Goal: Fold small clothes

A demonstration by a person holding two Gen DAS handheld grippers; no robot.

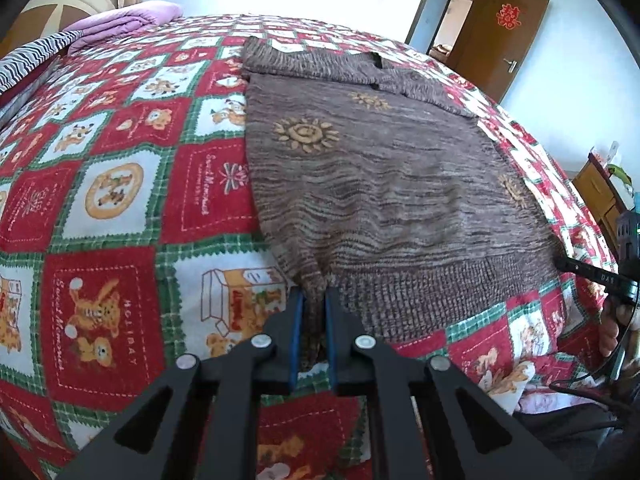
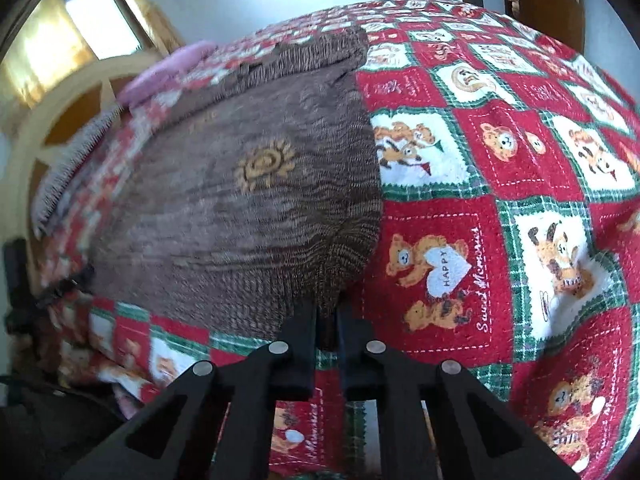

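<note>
A brown knitted sweater [image 1: 380, 184] with orange sun patterns lies flat on the bed, its ribbed hem nearest me and its sleeves folded across the far end. My left gripper [image 1: 314, 300] is shut on the hem's left corner. My right gripper [image 2: 326, 312] is shut on the hem's right corner of the sweater [image 2: 248, 208]. The right gripper also shows at the right edge of the left wrist view [image 1: 592, 270], and the left gripper at the left edge of the right wrist view [image 2: 60, 286]. The right wrist view is blurred.
A red, white and green teddy-bear blanket [image 1: 120, 200] covers the bed. A purple folded quilt [image 1: 128, 20] and a striped pillow [image 1: 28, 60] lie at the far left. A wooden door [image 1: 496, 28] and a wooden cabinet [image 1: 600, 196] stand to the right.
</note>
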